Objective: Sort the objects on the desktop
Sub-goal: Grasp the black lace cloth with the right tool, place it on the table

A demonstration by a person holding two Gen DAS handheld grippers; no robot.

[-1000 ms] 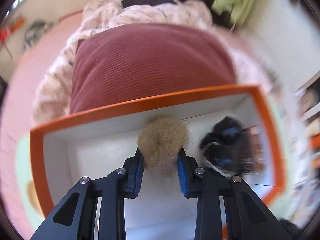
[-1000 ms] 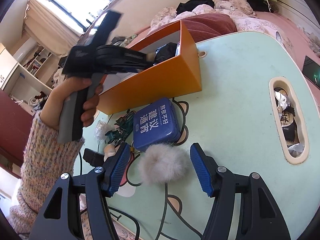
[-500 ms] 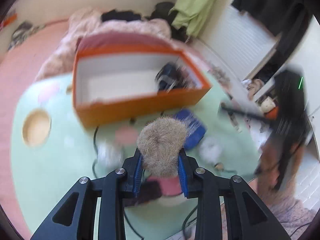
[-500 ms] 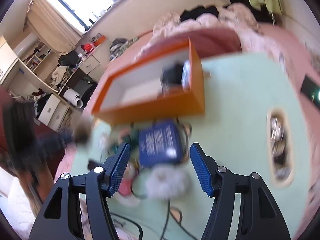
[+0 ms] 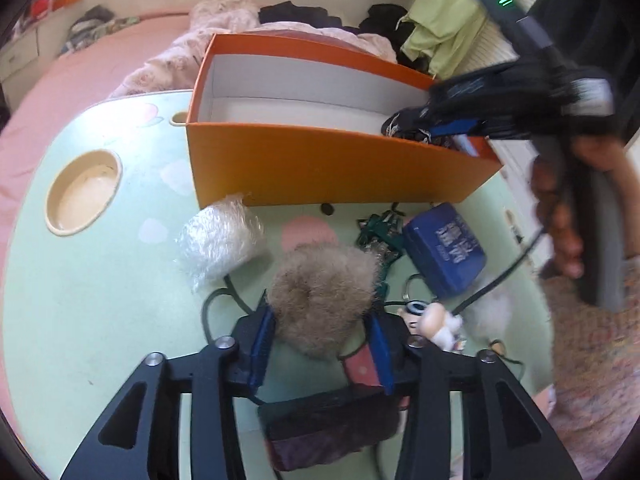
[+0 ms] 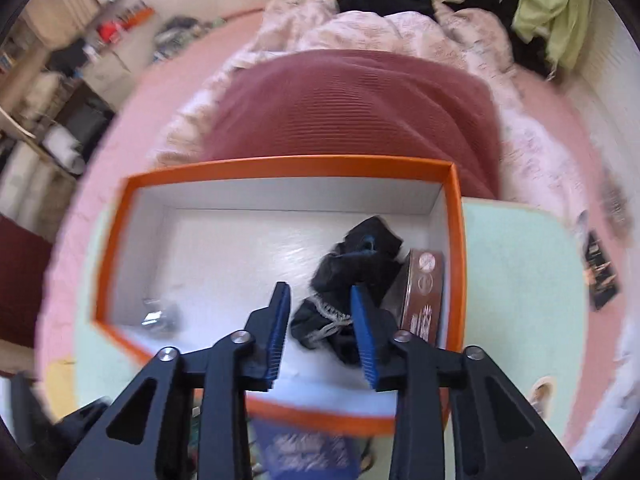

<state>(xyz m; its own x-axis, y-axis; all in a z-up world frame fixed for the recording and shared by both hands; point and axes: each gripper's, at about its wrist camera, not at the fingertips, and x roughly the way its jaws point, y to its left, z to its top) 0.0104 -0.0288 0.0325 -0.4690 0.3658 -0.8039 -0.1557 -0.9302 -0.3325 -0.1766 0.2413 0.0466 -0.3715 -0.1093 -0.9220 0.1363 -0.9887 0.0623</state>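
Note:
My left gripper (image 5: 320, 312) hangs low over the green table (image 5: 100, 300). Its jaws are opening, and a brown pompom (image 5: 324, 300) sits round and unsqueezed between the blue pads. An orange box (image 5: 320, 168) stands behind it. My right gripper (image 6: 319, 288) hovers over that box (image 6: 288, 164); its jaws are closing to a narrow gap with nothing between them. Below it in the box lie a black cloth (image 6: 352, 276) and a brown tin (image 6: 420, 292). In the left wrist view the right gripper (image 5: 420, 124) reaches over the box's right end, held by a hand (image 5: 560, 200).
On the table lie a white pompom (image 5: 488, 308), a blue tin (image 5: 444, 248), a small figurine (image 5: 438, 322), green keys (image 5: 380, 232), a clear plastic bag (image 5: 220, 240), a black pouch (image 5: 328, 428) and cables. A round cup hole (image 5: 82, 192) is at left. A bed lies behind.
My left gripper came back from over the box to the table with the brown pompom, and its jaws widened. My right gripper left the white pompom on the table, swung over the box and narrowed.

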